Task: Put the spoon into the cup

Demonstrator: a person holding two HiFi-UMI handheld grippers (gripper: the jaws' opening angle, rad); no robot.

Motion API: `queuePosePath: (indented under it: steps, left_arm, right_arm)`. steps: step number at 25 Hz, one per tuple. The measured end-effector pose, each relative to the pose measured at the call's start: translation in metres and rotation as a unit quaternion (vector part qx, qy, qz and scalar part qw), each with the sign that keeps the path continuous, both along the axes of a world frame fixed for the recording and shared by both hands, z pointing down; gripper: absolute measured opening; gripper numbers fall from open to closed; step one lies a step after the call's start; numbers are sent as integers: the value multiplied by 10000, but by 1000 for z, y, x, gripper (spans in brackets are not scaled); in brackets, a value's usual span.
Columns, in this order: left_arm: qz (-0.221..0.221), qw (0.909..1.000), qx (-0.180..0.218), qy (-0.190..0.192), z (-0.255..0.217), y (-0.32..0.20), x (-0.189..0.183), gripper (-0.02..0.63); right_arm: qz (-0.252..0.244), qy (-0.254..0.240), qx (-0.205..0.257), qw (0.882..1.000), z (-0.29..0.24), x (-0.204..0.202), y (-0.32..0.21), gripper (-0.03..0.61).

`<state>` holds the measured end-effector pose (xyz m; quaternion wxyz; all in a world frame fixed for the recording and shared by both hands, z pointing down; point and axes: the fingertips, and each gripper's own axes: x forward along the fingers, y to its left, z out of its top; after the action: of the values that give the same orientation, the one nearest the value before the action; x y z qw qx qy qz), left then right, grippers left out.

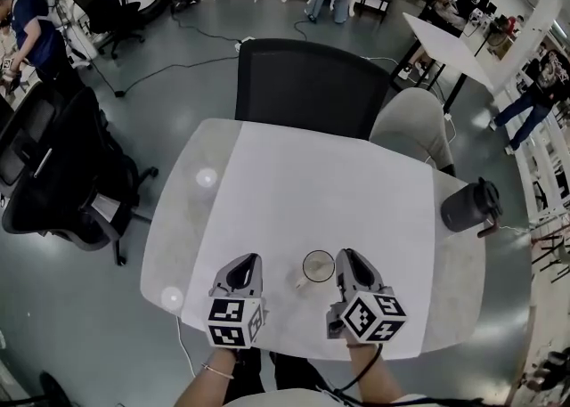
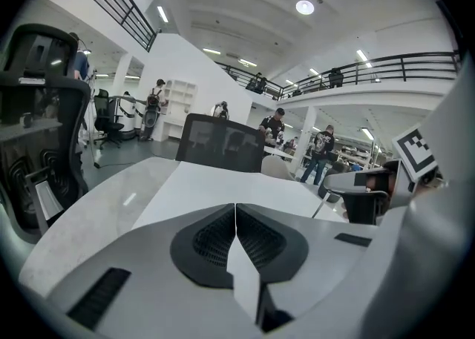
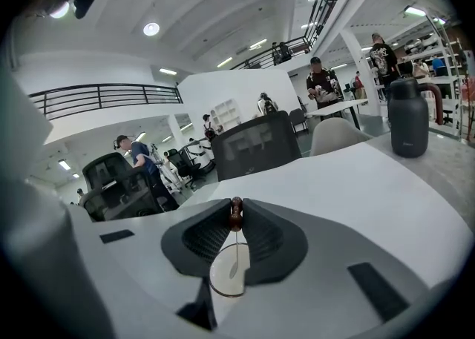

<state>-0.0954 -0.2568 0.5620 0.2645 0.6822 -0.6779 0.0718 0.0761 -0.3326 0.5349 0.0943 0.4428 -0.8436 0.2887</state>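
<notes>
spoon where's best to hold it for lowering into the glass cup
Pinch the brown beaded handle tip side-on, as the right gripper does: the thin metal spoon then hangs bowl-down over the clear glass cup and should lower straight in.

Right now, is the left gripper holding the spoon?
No, the left gripper shows its jaws shut on nothing; the right gripper pinches the spoon.

Left tongs [image 1: 249, 261] pressed together and empty, right tongs [image 1: 346, 256] level alongside, pinching spoon [image 3: 235, 214] handle tip
</notes>
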Motion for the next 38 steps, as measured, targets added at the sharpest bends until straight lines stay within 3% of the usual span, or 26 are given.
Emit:
queuePosePath:
  steps: [21, 38]
  left_arm:
    - [26, 9992, -344, 191, 39, 7, 8, 21]
    - [17, 9994, -352, 14, 34, 21, 2, 21]
  right_arm:
    - [-56, 136, -374, 9992, 47, -1, 10, 67]
    - [51, 290, -404, 9987, 57, 0, 9, 69]
